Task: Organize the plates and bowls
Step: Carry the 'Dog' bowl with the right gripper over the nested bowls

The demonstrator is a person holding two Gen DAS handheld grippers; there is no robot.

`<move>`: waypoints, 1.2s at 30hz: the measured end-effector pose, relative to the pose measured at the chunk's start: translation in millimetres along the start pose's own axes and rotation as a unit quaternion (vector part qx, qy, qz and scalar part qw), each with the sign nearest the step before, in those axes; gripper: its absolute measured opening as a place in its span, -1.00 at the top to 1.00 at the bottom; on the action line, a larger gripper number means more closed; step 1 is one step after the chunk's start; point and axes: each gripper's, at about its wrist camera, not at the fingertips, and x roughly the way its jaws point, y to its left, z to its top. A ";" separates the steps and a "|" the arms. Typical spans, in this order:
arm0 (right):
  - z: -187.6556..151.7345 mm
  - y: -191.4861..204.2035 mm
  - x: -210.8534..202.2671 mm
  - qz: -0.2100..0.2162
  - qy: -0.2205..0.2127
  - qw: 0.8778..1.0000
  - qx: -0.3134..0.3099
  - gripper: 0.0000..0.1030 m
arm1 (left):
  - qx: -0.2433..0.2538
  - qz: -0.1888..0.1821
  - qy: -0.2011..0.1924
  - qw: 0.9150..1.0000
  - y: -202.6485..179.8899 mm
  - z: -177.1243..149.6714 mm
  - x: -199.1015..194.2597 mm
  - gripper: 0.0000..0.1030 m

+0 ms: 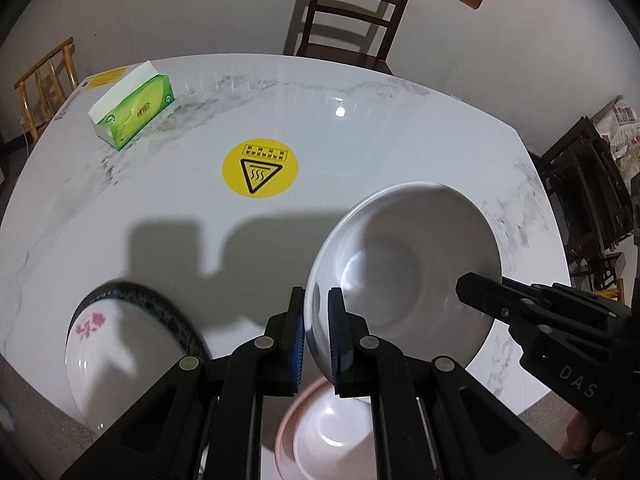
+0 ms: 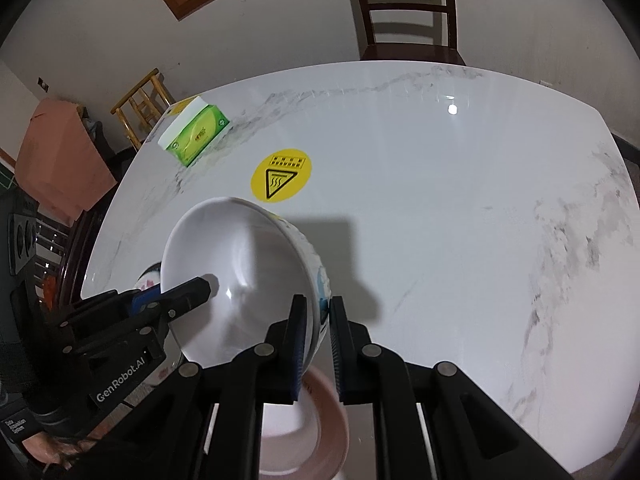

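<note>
A white bowl (image 1: 404, 272) hangs above the marble table (image 1: 160, 200), held on opposite sides of its rim. My left gripper (image 1: 318, 332) is shut on its left rim; my right gripper (image 2: 319, 340) is shut on its right rim, where blue markings show on the outside of the bowl (image 2: 240, 280). The right gripper (image 1: 476, 292) enters the left wrist view from the right; the left gripper (image 2: 192, 292) enters the right wrist view from the left. A pink bowl (image 1: 320, 436) sits right below, also in the right wrist view (image 2: 316, 432). A flowered, dark-rimmed plate (image 1: 120, 352) lies at the near left.
A green tissue box (image 1: 134, 110) stands at the far left of the table. A round yellow heat-warning sticker (image 1: 260, 168) marks the middle. A dark wooden chair (image 1: 352, 16) stands behind the far edge, a bamboo chair (image 1: 46, 80) to the left.
</note>
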 end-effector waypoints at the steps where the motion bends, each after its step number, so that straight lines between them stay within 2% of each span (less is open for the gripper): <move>1: -3.9 1.0 -2.0 0.001 0.000 1.000 0.000 0.77 | 0.000 0.000 0.000 1.000 -0.5 -4.6 -3.0 0.85; 19: -83.4 14.3 -14.1 0.010 0.016 1.000 -0.006 0.77 | -0.007 -0.002 0.020 1.000 3.2 -82.6 -26.2 0.85; 28: -98.8 12.8 -10.9 0.010 0.024 1.000 -0.002 0.77 | -0.011 -0.006 0.032 0.999 3.1 -101.8 -23.1 0.85; 36: -104.5 12.9 -7.4 0.011 0.029 1.000 0.002 0.77 | -0.014 -0.006 0.038 0.999 3.6 -106.1 -19.9 0.85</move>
